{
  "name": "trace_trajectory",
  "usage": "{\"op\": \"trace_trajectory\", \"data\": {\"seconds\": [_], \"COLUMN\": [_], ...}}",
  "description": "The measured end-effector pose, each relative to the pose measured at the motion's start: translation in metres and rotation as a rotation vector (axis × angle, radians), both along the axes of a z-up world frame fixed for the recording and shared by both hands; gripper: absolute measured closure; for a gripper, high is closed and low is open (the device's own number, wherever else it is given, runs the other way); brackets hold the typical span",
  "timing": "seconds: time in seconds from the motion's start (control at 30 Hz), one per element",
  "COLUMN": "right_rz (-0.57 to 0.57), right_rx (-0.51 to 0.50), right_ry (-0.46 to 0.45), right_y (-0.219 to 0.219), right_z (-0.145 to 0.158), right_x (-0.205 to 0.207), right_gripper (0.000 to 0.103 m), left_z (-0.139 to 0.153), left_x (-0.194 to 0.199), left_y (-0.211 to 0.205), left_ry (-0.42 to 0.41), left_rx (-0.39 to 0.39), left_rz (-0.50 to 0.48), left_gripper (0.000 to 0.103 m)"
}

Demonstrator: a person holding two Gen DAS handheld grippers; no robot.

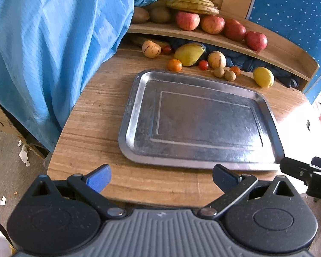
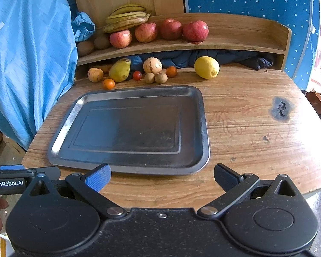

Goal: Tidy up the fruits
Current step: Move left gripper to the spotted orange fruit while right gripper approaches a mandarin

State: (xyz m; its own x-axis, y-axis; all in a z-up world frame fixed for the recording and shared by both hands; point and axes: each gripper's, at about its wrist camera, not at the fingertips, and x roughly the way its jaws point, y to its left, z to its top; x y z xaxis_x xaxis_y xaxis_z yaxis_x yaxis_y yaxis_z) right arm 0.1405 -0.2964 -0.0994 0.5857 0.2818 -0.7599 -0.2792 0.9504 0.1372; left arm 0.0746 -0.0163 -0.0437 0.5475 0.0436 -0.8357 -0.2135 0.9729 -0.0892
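An empty steel tray [image 1: 267,107] [image 2: 204,115] lies on the wooden table. Behind it sit loose fruits: a yellow lemon [image 1: 263,77] [image 2: 206,67], a green mango [image 1: 189,54] [image 2: 120,69], two pale melons [image 2: 152,65], small tomatoes [image 2: 108,84] and two brown round fruits [image 2: 161,78]. On the shelf above rest several red apples [image 1: 187,20] [image 2: 195,30], bananas [image 1: 191,1] [image 2: 127,18] and kiwis [image 1: 160,14]. My left gripper [image 1: 161,178] and right gripper [image 2: 161,177] both hover open and empty over the table's near edge, before the tray.
A blue cloth [image 1: 53,42] hangs at the table's left side. A dark burn mark [image 2: 280,108] spots the bare wood right of the tray. A dark blue fabric [image 2: 182,59] is stuffed under the shelf. The floor [image 1: 6,160] drops off at left.
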Motion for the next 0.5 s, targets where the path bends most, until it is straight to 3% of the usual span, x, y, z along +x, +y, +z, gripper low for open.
{"op": "trace_trajectory", "data": {"seconds": [0.5], "right_rz": [0.133], "right_rx": [0.046], "right_ry": [-0.013], "right_y": [-0.003], "right_z": [0.004], "right_x": [0.079], "right_gripper": [0.001], "left_z": [0.003], "left_x": [0.066], "left_y": [-0.008], "left_ry": [0.006], "left_rx": [0.002], "left_rz": [0.116], "left_gripper": [0.001]}}
